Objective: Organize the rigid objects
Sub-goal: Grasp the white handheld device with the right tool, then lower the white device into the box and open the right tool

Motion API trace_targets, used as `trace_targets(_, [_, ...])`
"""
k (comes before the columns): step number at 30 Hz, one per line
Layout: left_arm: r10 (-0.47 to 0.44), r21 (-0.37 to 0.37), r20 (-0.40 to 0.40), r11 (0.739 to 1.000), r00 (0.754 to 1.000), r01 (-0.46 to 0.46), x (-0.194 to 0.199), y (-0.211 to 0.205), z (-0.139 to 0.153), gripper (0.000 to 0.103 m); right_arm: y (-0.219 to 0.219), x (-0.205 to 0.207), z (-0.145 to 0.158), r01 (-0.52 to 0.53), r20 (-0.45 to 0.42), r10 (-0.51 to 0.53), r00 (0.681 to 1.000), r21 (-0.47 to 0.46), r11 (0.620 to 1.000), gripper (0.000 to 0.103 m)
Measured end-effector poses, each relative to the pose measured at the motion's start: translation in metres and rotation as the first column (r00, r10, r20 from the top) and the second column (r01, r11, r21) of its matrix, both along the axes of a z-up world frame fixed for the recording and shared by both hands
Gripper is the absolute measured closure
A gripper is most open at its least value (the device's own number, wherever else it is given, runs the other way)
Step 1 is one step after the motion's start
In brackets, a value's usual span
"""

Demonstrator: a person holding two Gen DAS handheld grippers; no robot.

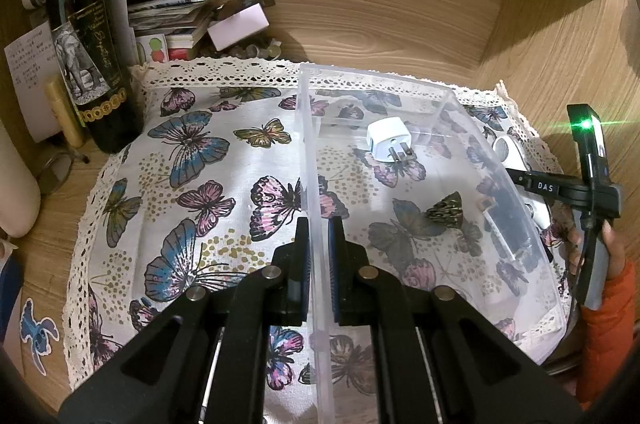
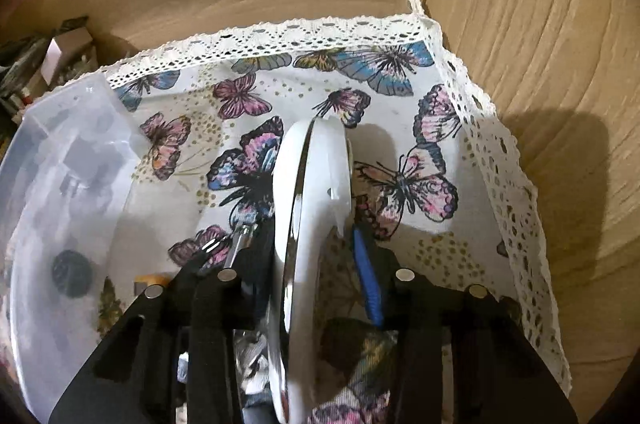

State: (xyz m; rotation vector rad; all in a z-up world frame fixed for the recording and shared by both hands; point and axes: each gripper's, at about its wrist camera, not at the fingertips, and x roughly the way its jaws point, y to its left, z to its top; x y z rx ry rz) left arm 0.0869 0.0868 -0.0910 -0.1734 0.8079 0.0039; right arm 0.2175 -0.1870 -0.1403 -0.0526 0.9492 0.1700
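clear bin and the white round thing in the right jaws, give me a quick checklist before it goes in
1. Left gripper holds the bin: ok, its jaws straddle the near wall of the clear bin and appear clamped on it.
2. Right gripper holds the white round object: ok, it stands on edge between the jaws.
3. Object clear of the bin: ok, it is over the butterfly cloth, with the bin to its left.
4. Free floor space in the bin: ok, only the white plug adapter lies near the far end, with bare floor nearer.
5. Grip firmness on the object: cannot tell.
6. Dark items seen through the bin wall, inside or behind: cannot tell.
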Motion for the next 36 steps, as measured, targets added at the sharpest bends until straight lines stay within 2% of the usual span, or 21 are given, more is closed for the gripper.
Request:
trace_targets(6, [0.000, -0.002, 0.001, 1.000, 1.000, 0.000, 0.000, 0.000, 0.000, 0.095, -0.004, -0.013, 0.008, 0.002, 0.030, -0.002, 1.000, 0.022, 1.000, 0.075])
trace_targets(17, [-0.012, -0.004, 0.007, 1.000, 1.000, 0.012, 0.000, 0.000, 0.000, 0.095, 0.004, -0.052, 0.067, -0.047, 0.183, 0.038, 0.982, 0.045, 0.998, 0.075])
trace_targets(26, [-0.028, 0.006, 0.008, 1.000, 1.000, 0.028, -0.001, 0.000, 0.000, 0.095, 0.041, -0.076, 0.102, -0.182, 0.292, 0.157, 0.944, 0.060, 0.981, 0.075])
trace_targets(36, [-0.040, 0.005, 0.007, 0.999, 0.999, 0.040, 0.000, 0.000, 0.000, 0.095, 0.088, -0.085, 0.107, -0.318, 0.310, 0.279, 0.909, 0.081, 0.945, 0.075])
